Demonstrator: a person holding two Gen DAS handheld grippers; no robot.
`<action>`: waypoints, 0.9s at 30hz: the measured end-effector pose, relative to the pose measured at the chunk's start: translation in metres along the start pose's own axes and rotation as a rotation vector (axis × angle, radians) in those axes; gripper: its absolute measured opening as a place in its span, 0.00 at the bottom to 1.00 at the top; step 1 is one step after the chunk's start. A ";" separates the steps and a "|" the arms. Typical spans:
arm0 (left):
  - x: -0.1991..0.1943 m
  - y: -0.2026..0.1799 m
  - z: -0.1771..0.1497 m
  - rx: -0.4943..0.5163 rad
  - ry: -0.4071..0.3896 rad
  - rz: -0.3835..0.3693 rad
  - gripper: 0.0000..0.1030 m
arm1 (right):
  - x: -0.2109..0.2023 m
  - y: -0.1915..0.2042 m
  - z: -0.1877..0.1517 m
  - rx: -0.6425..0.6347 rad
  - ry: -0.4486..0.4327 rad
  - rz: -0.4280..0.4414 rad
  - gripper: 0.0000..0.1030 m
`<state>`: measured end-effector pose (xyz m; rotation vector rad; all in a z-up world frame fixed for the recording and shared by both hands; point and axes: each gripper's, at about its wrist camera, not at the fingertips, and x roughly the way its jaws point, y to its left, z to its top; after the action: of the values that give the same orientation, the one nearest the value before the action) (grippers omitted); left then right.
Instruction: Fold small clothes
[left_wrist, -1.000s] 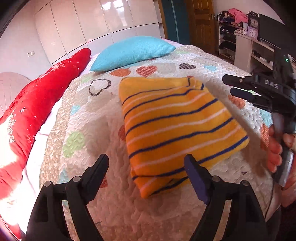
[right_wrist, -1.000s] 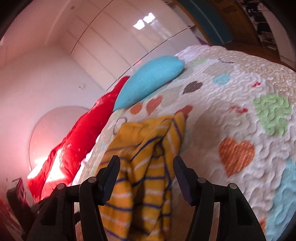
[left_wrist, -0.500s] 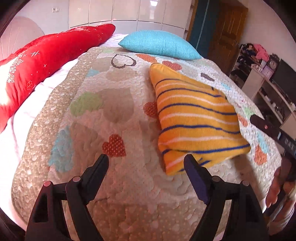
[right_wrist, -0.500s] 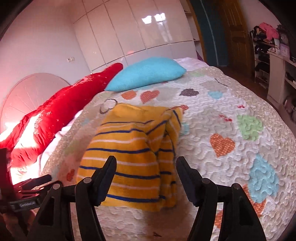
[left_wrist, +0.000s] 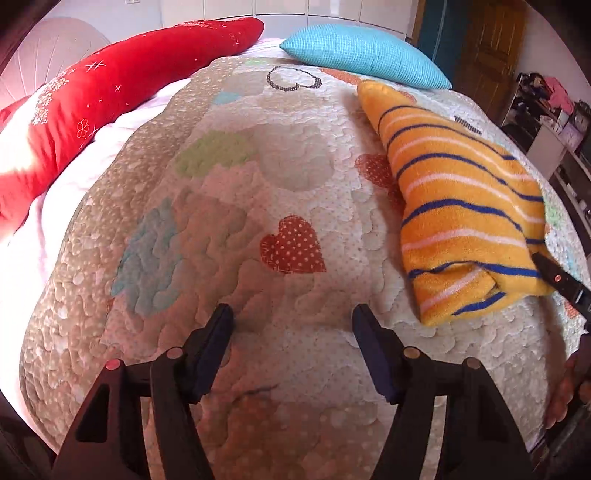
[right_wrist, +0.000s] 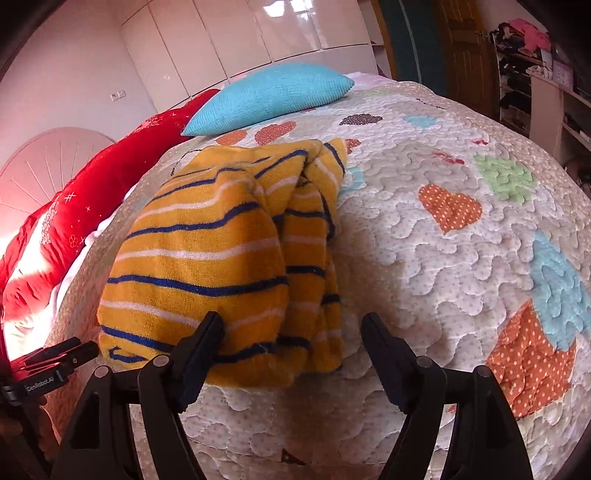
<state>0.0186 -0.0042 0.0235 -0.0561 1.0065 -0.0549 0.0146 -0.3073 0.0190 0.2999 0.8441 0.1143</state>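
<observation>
left tongs (left_wrist: 291, 325): bottom centre of left view, jaws apart, nothing between them, over bare quilt
right tongs (right_wrist: 291, 332): bottom centre of right view, jaws apart, nothing clamped; left finger (right_wrist: 201, 343) overlaps the garment's near edge, contact cannot tell
garment (left_wrist: 461, 206): folded orange top with blue and white stripes, lying flat on the quilt
garment axis: left view, long axis runs from lower right of frame up toward upper centre, far end narrow, pointing at the blue pillow; near end thick, folded layers showing
garment axis, right view (right_wrist: 229, 251): runs from bottom left-centre up toward centre; loose folds bunched along its right side
garment vs left tongs: off to the right and beyond, well apart
garment vs right tongs: just ahead, left of the gap, near edge at the left fingertip
quilt (left_wrist: 288, 192): cream, heart patches, covers the bed
blue pillow (left_wrist: 364, 55): upper centre, just past the garment's far end
red pillow (left_wrist: 110, 99): upper left, long, along the bed's edge
wardrobe (right_wrist: 236, 40): white glossy doors, top of right view
</observation>
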 end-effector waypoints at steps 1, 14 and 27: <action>-0.007 -0.001 0.000 -0.004 -0.022 -0.029 0.65 | 0.001 -0.003 -0.003 0.019 -0.008 0.012 0.81; 0.039 -0.047 0.057 0.044 -0.018 -0.074 0.91 | 0.005 0.002 -0.006 -0.009 -0.026 -0.005 0.87; -0.004 -0.002 0.022 -0.013 -0.211 -0.066 0.92 | 0.013 0.008 -0.002 -0.042 -0.007 -0.059 0.89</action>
<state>0.0345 -0.0050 0.0387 -0.1052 0.7944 -0.1007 0.0215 -0.2967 0.0110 0.2358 0.8421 0.0762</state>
